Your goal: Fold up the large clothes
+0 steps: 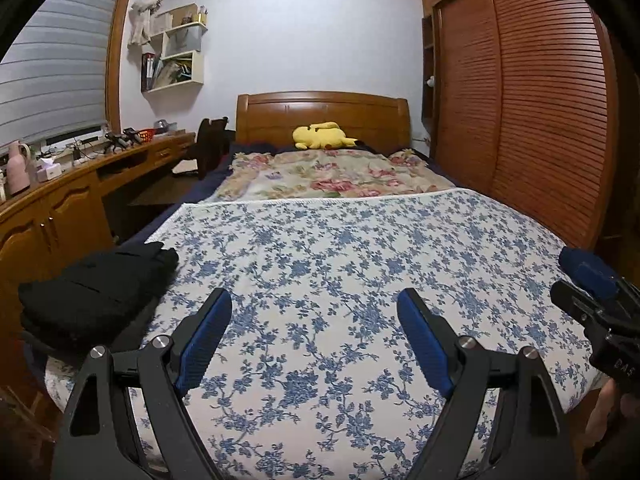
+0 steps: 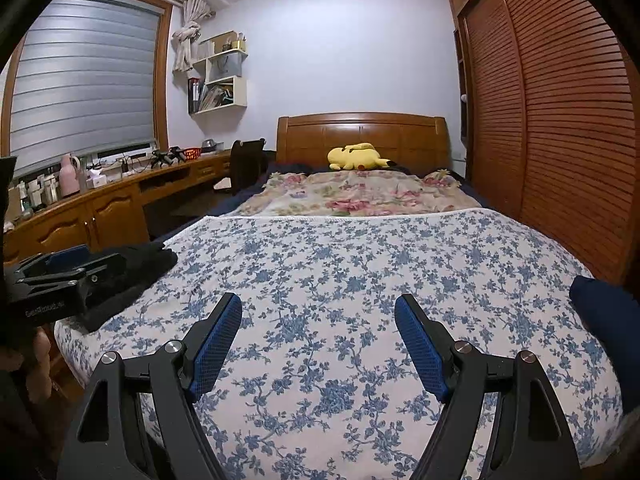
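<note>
Black garment point(image 1: 96, 292) folded, bulky, at bed's left edge; left hand-held gripper point(image 1: 314, 300), right hand-held gripper point(image 2: 318, 304) released, empty.

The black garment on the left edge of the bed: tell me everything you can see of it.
The black garment is a dark, matte, soft-looking fabric, already folded into a thick, layered bundle. It lies flat at the left edge of the bed, partly on the blue floral cover and reaching past its left edge. Neither gripper touches it; in the right wrist view the left gripper hides part of it.

Matt printed cotton bedspread point(image 1: 340, 264), glossy wooden headboard point(image 1: 320, 114), plush yellow toy point(image 1: 320, 136)
</note>
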Demonstrator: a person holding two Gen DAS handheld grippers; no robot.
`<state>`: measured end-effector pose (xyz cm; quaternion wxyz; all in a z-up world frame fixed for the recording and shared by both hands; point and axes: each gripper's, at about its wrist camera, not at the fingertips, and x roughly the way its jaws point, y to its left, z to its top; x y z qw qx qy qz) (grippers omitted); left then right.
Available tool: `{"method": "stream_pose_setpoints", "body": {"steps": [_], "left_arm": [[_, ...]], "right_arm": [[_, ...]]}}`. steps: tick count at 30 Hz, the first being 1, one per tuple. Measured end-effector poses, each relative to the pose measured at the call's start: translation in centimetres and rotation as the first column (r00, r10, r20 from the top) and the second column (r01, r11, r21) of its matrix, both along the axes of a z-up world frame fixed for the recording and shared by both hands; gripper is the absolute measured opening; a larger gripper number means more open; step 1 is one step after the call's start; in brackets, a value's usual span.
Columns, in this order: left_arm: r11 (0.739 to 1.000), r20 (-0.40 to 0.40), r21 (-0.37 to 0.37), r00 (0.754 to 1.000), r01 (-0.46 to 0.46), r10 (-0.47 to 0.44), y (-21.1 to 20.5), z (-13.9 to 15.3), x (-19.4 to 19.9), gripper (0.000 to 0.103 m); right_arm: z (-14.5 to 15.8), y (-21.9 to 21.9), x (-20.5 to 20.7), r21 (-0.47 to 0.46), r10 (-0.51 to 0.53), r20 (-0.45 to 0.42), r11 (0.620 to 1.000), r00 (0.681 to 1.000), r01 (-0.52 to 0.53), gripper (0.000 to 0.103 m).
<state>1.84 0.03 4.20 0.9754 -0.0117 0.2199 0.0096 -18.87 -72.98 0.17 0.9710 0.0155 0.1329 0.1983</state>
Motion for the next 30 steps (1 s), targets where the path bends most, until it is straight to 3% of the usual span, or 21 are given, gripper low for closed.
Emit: {"method": "stream_pose_setpoints", "body": {"steps": [30], "left_arm": [[0.999, 0.043, 0.015, 0.999, -0.029, 0.028, 0.1, 0.2, -1.2, 0.085]], "right_arm": [[0.4, -0.2, -0.1, 0.033, -0.011, -0.018, 0.999, 1.000, 0.012, 0.080]]}}
